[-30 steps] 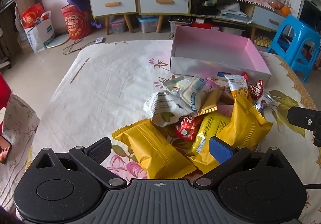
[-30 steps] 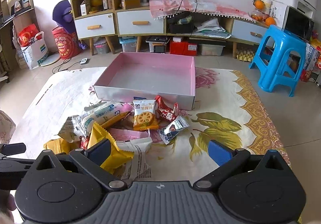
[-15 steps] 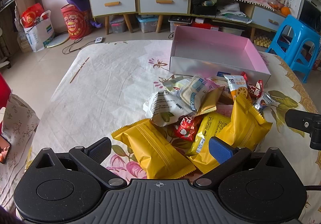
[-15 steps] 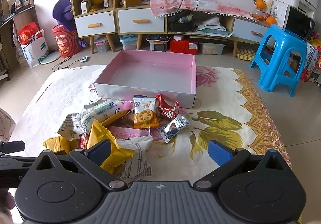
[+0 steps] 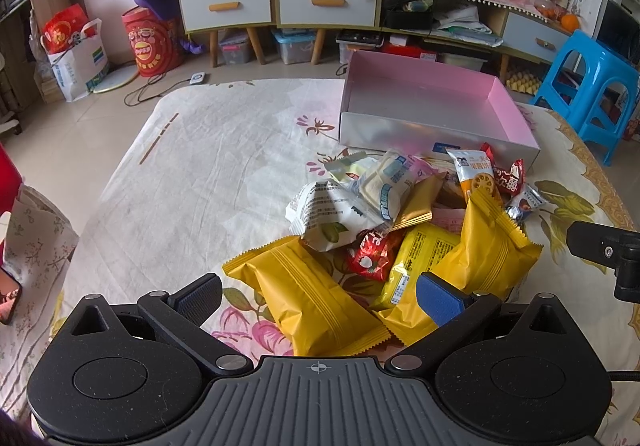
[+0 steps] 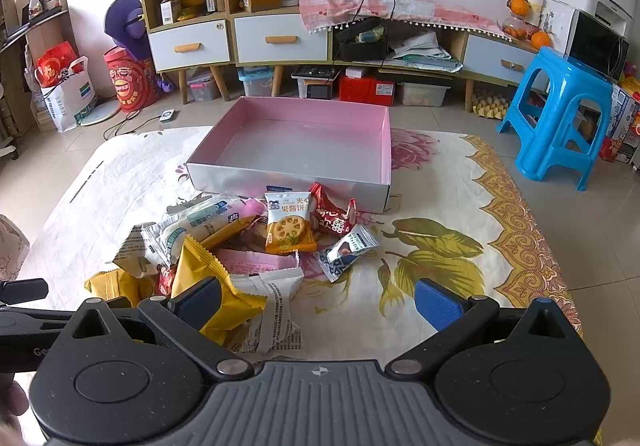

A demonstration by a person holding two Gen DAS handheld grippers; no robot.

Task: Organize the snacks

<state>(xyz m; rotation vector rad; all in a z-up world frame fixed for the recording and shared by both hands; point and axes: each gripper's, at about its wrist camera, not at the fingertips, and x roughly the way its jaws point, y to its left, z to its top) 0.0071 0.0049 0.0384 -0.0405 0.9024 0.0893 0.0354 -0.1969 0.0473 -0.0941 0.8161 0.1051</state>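
A heap of snack packets (image 5: 400, 222) lies on the flowered cloth in front of an empty pink box (image 5: 424, 102). The heap also shows in the right wrist view (image 6: 240, 242), with the box (image 6: 304, 138) behind it. My left gripper (image 5: 318, 298) is open and empty, hovering over a large yellow packet (image 5: 312, 298). My right gripper (image 6: 316, 302) is open and empty, low over a white packet (image 6: 276, 310) and a yellow packet (image 6: 212, 286) at the heap's near edge. A biscuit packet (image 6: 289, 224) and a red packet (image 6: 332, 218) lie near the box.
A blue plastic stool (image 6: 560, 114) stands on the floor to the right. Cabinets with drawers (image 6: 280, 38) line the far wall. Bags (image 5: 76, 54) and a red drum (image 5: 148, 42) stand at the left. The right gripper's body (image 5: 608, 250) shows at the left view's right edge.
Both views have shifted only slightly; the right gripper has eased a little back from the heap. Nothing was taken hold of or let go.
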